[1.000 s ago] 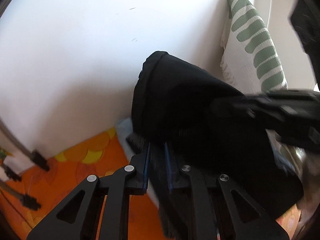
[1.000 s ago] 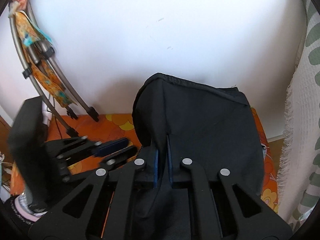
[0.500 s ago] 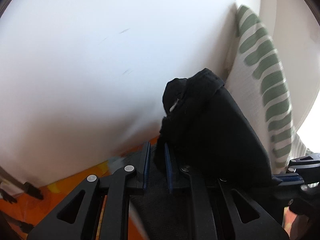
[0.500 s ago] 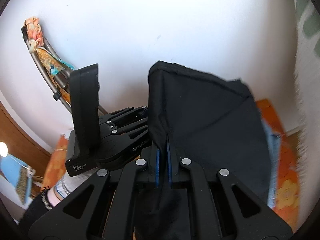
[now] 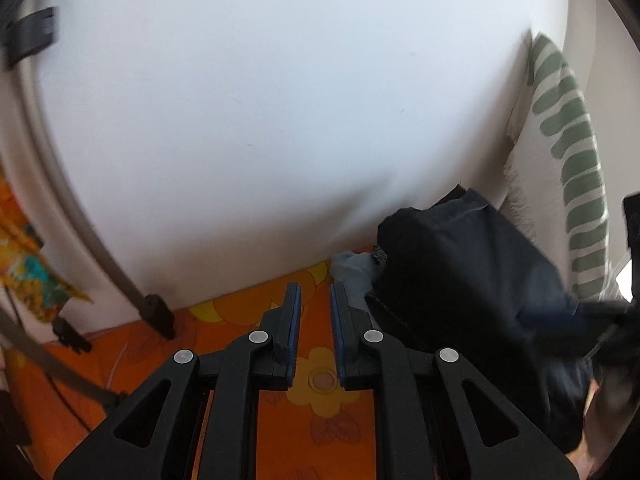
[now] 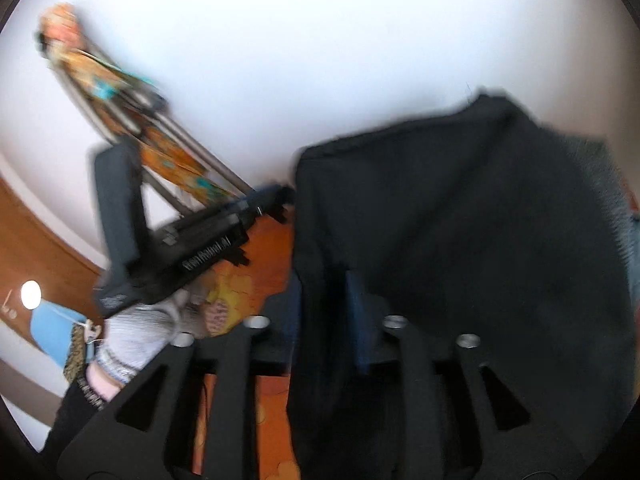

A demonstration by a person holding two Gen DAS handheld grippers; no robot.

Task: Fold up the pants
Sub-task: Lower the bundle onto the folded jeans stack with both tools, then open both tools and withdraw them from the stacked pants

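The black pants (image 5: 472,280) lie bunched at the right of the left wrist view, against the wall. My left gripper (image 5: 314,292) hangs over the orange floral cloth (image 5: 320,384), its jaws opening with nothing between them. In the right wrist view the pants (image 6: 480,220) fill the right half, blurred. A fold of them hangs through my right gripper (image 6: 324,280), whose jaws are opening and whose blue pads stand apart from the cloth. The left gripper (image 6: 276,196) appears there too, left of the pants' edge, held by a gloved hand (image 6: 140,332).
A white wall stands close behind. A cream blanket with green stripes (image 5: 568,160) hangs at the right. Metal rack legs (image 5: 120,280) with colourful cloth stand at the left. A grey-blue garment (image 5: 352,268) lies beside the pants.
My left gripper has let go of the pants and pulled away to the left over the orange cloth. The right jaws have spread apart, and the pants have sunk lower.
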